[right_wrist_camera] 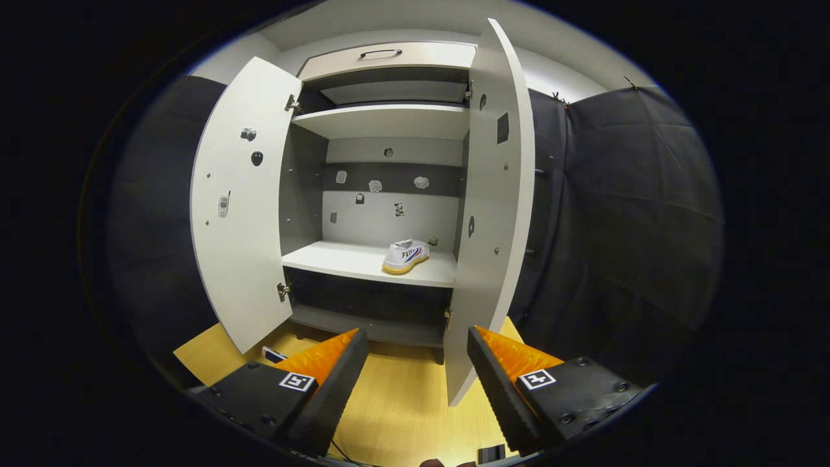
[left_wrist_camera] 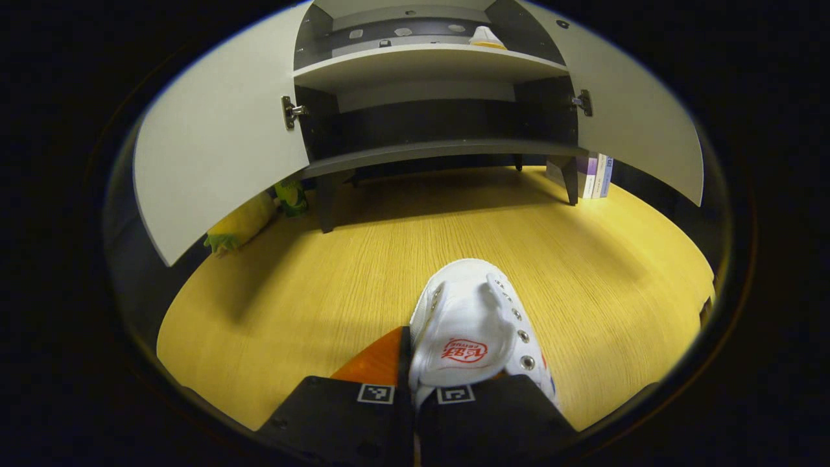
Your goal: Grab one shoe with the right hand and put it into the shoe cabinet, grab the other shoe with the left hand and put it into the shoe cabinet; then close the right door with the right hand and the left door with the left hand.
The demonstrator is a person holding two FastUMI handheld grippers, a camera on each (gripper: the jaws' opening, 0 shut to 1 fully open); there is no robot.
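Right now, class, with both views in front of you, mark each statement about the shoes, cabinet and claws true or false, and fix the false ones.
1. The left claw is shut on a white shoe. True.
2. Both doors of the shoe cabinet are closed. False: the left door and the right door both stand open.
3. A second shoe already sits on a cabinet shelf. True.
4. The right claw holds a shoe. False: it is open and empty.
5. The floor is grey carpet. False: it is yellow wood-grain.
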